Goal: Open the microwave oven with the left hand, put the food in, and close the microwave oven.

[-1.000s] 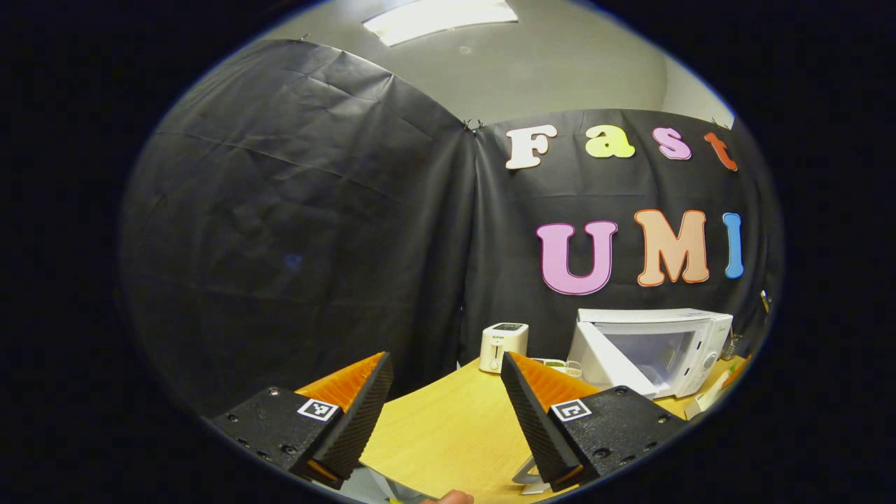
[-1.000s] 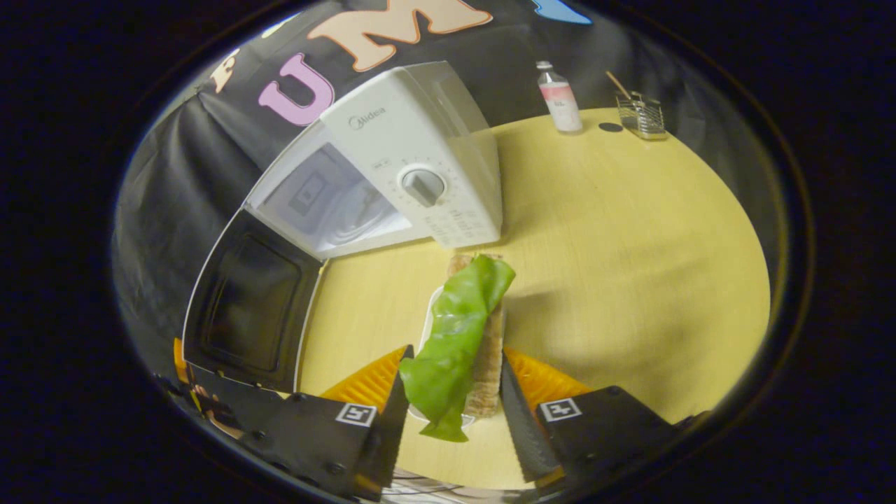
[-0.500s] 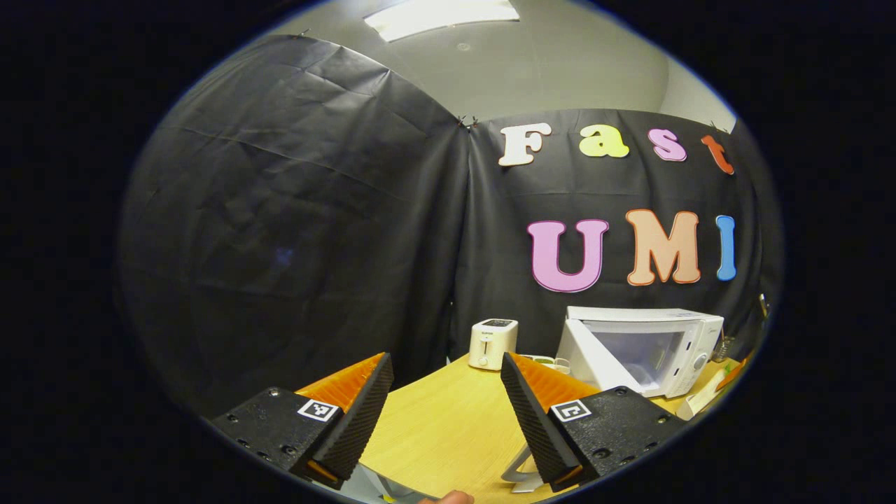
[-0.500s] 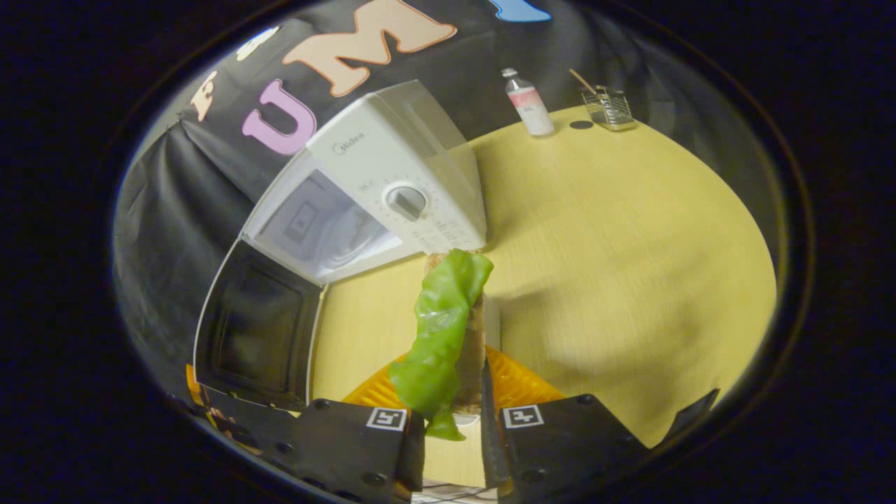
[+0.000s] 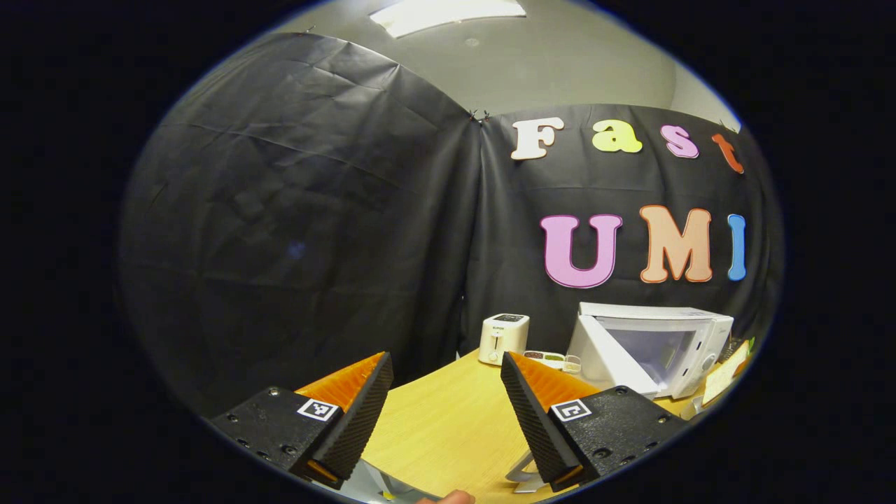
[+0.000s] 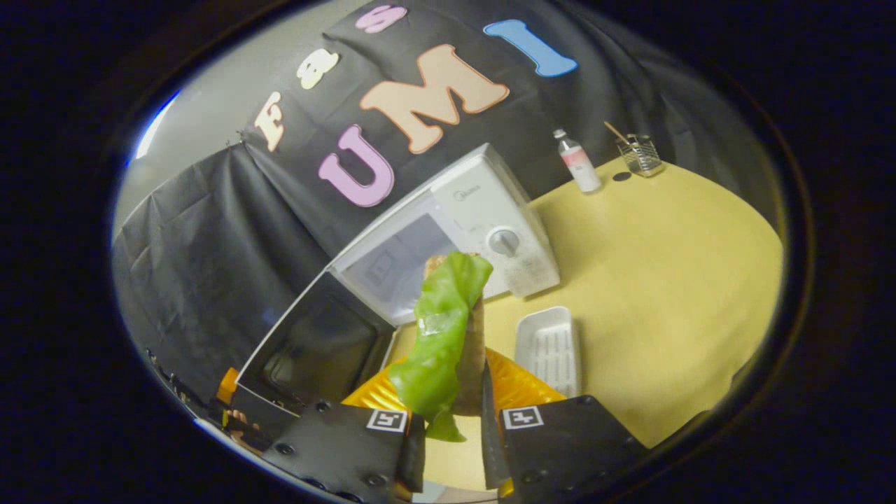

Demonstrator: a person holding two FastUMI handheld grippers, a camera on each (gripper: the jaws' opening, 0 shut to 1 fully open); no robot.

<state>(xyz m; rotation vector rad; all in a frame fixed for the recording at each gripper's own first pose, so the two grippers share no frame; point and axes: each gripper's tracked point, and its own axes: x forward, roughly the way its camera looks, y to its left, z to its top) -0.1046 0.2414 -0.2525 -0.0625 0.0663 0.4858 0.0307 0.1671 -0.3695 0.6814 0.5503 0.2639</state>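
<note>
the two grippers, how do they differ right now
The left gripper is open with nothing between its fingers; the right gripper is shut on the lettuce sandwich. The left one hangs well back from the microwave oven; the right one holds the food up in front of its open door, above the white tray. Both are over the wooden table.

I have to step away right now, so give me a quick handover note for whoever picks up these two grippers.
Left gripper: open, holding nothing, above the near table.
Right gripper: shut on the food, a bread slice with a green leaf, held up off the table in front of the microwave.
Microwave door: swung open. The white tray lies empty on the table beside the microwave.
Done: door opened, food picked up.
Left: put the food in the cavity, release it, close the door.
</note>
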